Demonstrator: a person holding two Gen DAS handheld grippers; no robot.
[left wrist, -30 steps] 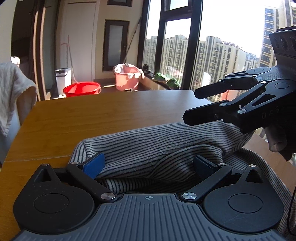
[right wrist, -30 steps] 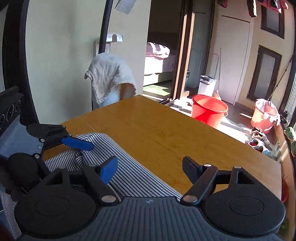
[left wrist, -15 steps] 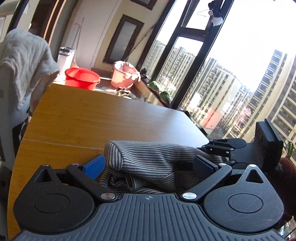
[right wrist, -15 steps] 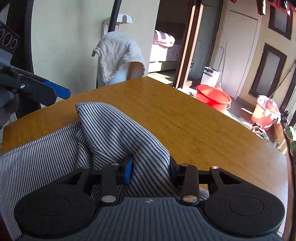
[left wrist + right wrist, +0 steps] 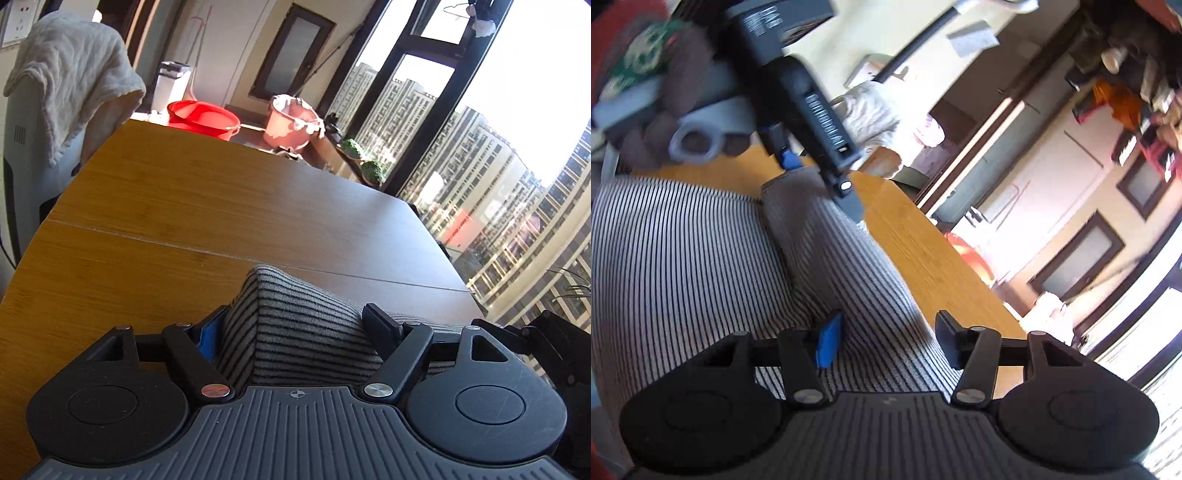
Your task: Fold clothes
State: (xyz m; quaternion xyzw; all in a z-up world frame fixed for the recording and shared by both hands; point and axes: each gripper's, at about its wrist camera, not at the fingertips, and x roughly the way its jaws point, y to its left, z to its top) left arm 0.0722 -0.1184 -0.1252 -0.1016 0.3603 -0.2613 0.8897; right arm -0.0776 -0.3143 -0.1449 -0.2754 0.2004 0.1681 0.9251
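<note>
Low centre of the left view: striped garment (image 5: 306, 343) bunched into a thick fold on the table (image 5: 184, 221), pinched across by the left gripper (image 5: 295, 325), fingers just closing in, still fairly wide, pads on both sides. Right gripper (image 5: 886, 332) fingers just opening, roughly half apart, cloth lying between, unpinched. Probably best done keeping the pinch firm, carrying the fold level, laying edges square.

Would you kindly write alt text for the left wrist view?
The left gripper clamps a thick fold of grey striped garment over a wooden table. Beyond stand a red basin, a pink bucket and sunlit windows.
</note>
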